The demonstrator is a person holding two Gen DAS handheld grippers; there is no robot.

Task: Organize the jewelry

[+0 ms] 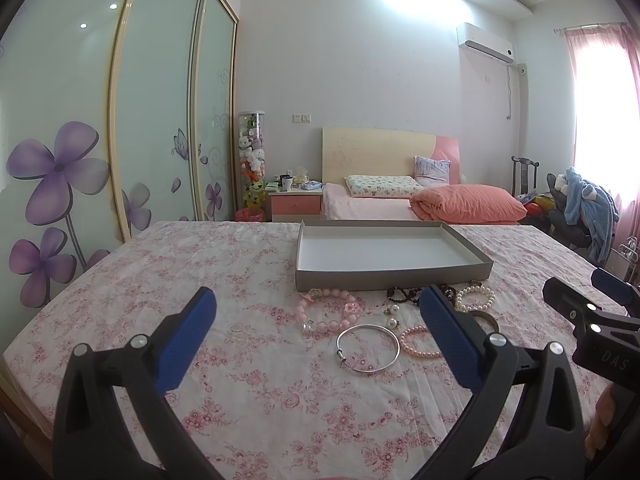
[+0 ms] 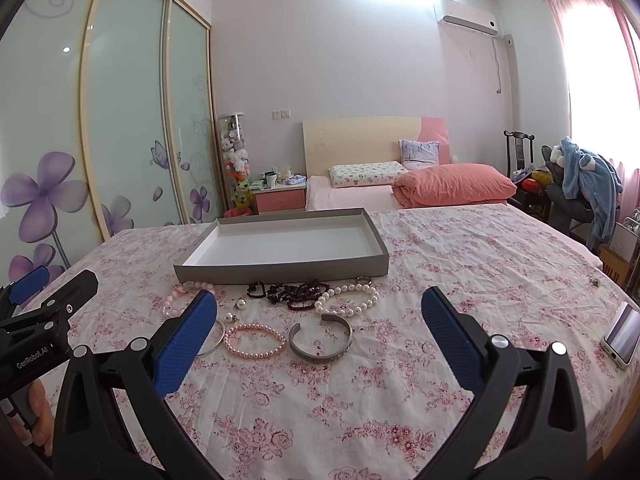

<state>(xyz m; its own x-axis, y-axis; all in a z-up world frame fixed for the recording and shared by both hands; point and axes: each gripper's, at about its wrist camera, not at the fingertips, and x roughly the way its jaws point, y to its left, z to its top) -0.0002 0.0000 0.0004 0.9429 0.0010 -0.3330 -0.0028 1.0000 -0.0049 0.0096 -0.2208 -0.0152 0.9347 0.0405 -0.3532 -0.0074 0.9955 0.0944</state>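
**Jewelry waiting, box empty**

We hold two grabbers over a table with a flowery pink cloth (image 2: 460,256). Our left gripper (image 1: 318,312) has its blue fingers spread wide, and nothing is between them. Our right gripper (image 2: 320,312) is wide open too, and it holds nothing. We think both are open like this so they are ready to come down around a piece.

The jewelry lies in a bunch on the cloth, just in front of the gray box (image 2: 280,268). The box is flat and has a white inside with nothing in it yet. We guess it sits so close to the pile so each piece only needs a short trip.

On the left side is the big pink bead bracelet (image 1: 330,312), very near the box wall. Just in front of it lies the thin silver ring bracelet (image 1: 368,348). Beside that is the small pink pearl bracelet (image 2: 254,340), and two loose pearl earrings (image 2: 234,310) sit close by. The gray cuff (image 2: 320,342) lies open side toward the box. Behind it are the white pearl bracelet (image 2: 348,300) and the dark red beads (image 2: 288,292), and these two touch.

A phone (image 2: 622,334) rests far off at the right edge.

We think no piece has been put away yet, so the job is just at its start
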